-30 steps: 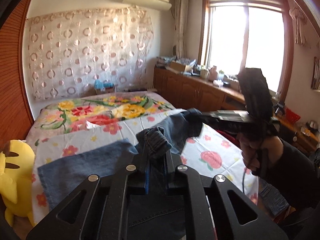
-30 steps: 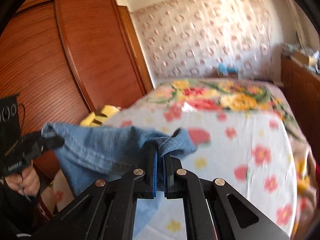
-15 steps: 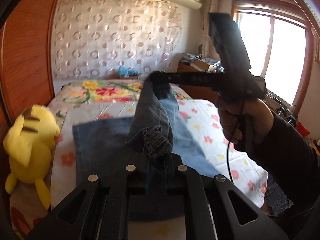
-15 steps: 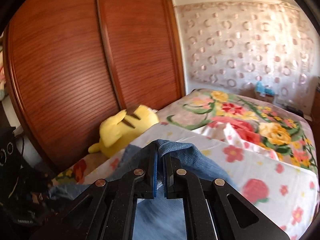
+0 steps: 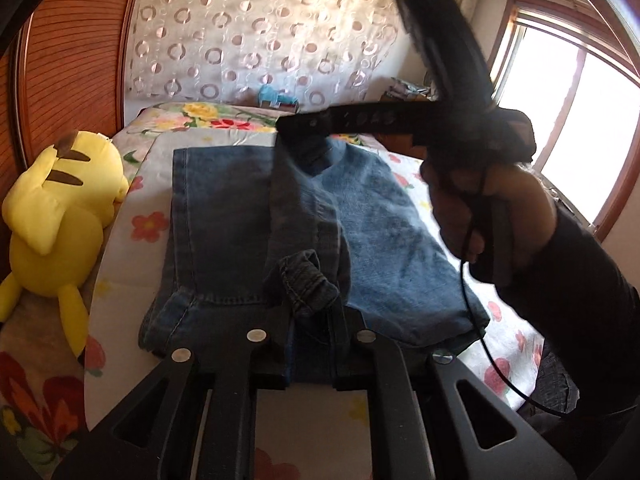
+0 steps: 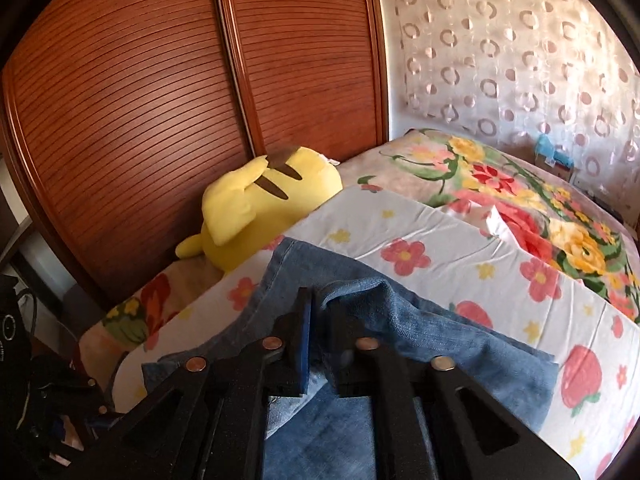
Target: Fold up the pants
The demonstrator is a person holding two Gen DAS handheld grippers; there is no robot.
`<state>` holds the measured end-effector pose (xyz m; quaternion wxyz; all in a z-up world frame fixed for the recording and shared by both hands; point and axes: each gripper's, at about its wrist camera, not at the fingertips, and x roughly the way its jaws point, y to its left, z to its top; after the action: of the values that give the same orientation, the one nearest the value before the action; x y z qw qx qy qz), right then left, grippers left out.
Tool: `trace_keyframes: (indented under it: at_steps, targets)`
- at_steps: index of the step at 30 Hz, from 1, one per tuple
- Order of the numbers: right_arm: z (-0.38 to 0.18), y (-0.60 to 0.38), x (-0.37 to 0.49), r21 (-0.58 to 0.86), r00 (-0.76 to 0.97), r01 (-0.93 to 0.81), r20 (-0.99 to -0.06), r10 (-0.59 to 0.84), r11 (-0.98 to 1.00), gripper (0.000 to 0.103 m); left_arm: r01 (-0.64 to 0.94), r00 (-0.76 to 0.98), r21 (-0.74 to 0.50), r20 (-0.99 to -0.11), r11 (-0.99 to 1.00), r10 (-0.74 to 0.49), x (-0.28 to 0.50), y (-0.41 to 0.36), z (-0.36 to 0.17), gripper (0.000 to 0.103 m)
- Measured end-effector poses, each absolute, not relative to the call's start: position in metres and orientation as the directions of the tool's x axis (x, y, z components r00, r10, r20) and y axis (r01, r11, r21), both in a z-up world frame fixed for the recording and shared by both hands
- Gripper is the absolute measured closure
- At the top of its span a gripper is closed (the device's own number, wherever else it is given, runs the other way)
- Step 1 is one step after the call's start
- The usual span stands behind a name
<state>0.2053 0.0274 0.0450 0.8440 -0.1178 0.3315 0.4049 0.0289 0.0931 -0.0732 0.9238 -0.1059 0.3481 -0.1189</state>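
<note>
Blue denim pants (image 5: 224,232) lie folded on the floral bed sheet (image 5: 136,248). My left gripper (image 5: 310,312) is shut on a bunched hem of the pants at the near edge. My right gripper (image 6: 320,312) is shut on a fold of the pants (image 6: 400,320) and holds it just above the layer lying on the bed. In the left wrist view the right gripper (image 5: 296,136) reaches in from the right, over the far part of the pants, with denim hanging from it down to my left gripper.
A yellow plush toy (image 5: 52,216) lies at the bed's left edge, beside the wooden wardrobe doors (image 6: 160,100). A flowered blanket (image 6: 520,192) covers the far bed. A window (image 5: 560,100) is at the right. A black cable (image 5: 480,344) hangs from the right hand.
Both grippers have carried the held pants edge over toward the plush-toy side and lowered it. The pants now lie doubled on the sheet.
</note>
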Motion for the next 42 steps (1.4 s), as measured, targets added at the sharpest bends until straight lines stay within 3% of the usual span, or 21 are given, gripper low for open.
trace_keyframes:
  at_steps: [2, 5, 9, 14, 21, 27, 42]
  targets:
    - [0.054, 0.024, 0.200, 0.067, 0.469, -0.751, -0.648, 0.601, 0.657, 0.058, 0.146, 0.729, -0.273, -0.621, 0.951, -0.290, 0.029, 0.093, -0.073, 0.088]
    - [0.070, 0.005, 0.190, 0.062, 0.514, -0.735, -0.599, 0.615, 0.675, 0.052, 0.142, 0.734, -0.262, -0.620, 0.955, -0.279, 0.029, 0.095, -0.072, 0.086]
    - [0.083, -0.030, 0.183, 0.036, 0.583, -0.695, -0.557, 0.591, 0.718, 0.052, 0.131, 0.742, -0.237, -0.620, 0.963, -0.254, 0.027, 0.096, -0.069, 0.079]
    - [0.082, -0.082, 0.171, -0.005, 0.665, -0.619, -0.536, 0.520, 0.786, 0.052, 0.107, 0.768, -0.208, -0.604, 0.972, -0.214, 0.022, 0.101, -0.063, 0.057]
    - [0.041, -0.114, 0.145, 0.017, 0.666, -0.526, -0.613, 0.425, 0.850, 0.052, 0.090, 0.780, -0.181, -0.598, 0.979, -0.182, 0.027, 0.101, -0.058, 0.050]
    - [0.019, -0.110, 0.148, 0.069, 0.612, -0.518, -0.665, 0.427, 0.852, 0.052, 0.070, 0.752, -0.111, -0.647, 0.991, -0.125, 0.044, 0.093, -0.076, 0.050]
    - [-0.005, -0.108, 0.155, 0.064, 0.565, -0.542, -0.709, 0.421, 0.838, 0.052, -0.066, 0.709, -0.106, -0.704, 0.992, -0.028, 0.044, 0.133, -0.113, 0.049]
